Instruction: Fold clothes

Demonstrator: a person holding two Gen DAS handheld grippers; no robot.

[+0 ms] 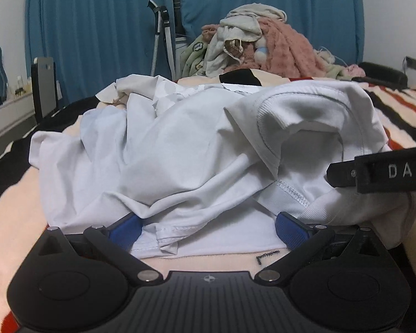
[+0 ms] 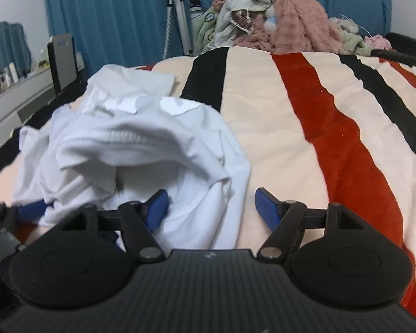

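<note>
Folding has not visibly begun. Left wrist view: the white T-shirt lies crumpled on the striped blanket, collar raised at right, hem nearest the camera. The left gripper stands released, its jaws wide, hem cloth lying loose between them. No clear long axis; the heap runs roughly away from the camera.

Right wrist view: the right gripper is also released, straddling the shirt's right edge, grasping nothing. Spreading flat and every fold remain.

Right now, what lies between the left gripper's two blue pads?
In the left wrist view, the crumpled white cotton T-shirt's stitched hem lies between the open left gripper's blue pads, over the cream striped blanket.
</note>
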